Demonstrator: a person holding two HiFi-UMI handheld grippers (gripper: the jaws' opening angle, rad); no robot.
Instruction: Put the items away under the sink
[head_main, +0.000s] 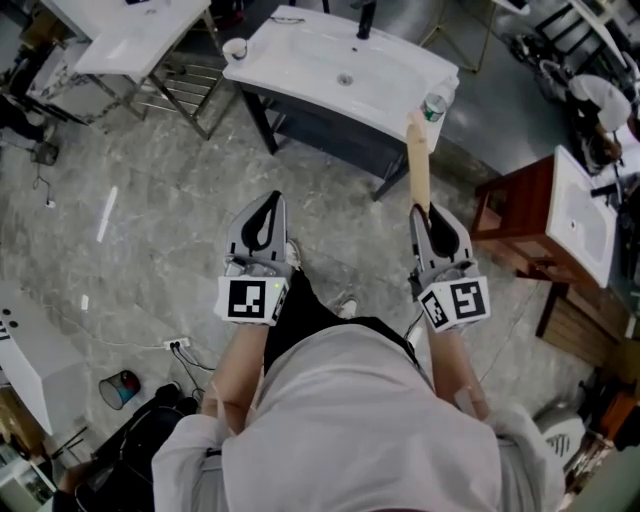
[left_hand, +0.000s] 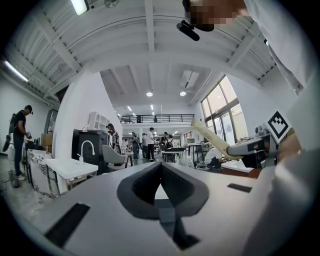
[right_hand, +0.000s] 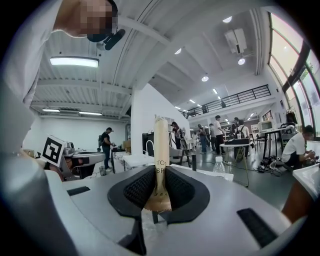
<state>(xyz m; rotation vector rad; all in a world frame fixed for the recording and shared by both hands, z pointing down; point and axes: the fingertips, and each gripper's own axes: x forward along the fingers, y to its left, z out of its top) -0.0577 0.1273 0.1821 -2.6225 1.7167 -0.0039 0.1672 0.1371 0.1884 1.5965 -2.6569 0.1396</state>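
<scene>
At the left, clenched on nothing: the left hand-held gripper (head_main: 270, 205), jaws pressed together and bare, held out over the marble floor (head_main: 150, 200). Farther ahead toward the middle, well apart from both tools: the white sink counter (head_main: 280, 55) with a dark cabinet (head_main: 330, 132) underneath, a cup (head_main: 235, 47) on its left corner and a green-capped bottle (head_main: 433, 105) on its right. To the right, pinched at its lower end between the ribbed pads of the right hand-held gripper (head_main: 430, 215): a long tan paper packet (head_main: 419, 160), standing straight out of the jaws, tip aimed toward the counter's right corner, print partly covered, probably a toothbrush. Looks like the carrying step, item in hand but not yet at the cabinet. Next, most likely: walk up, get low, reach the space below the basin, using the free left tool if a door needs opening, then slide the packet in lengthwise without bending it.
</scene>
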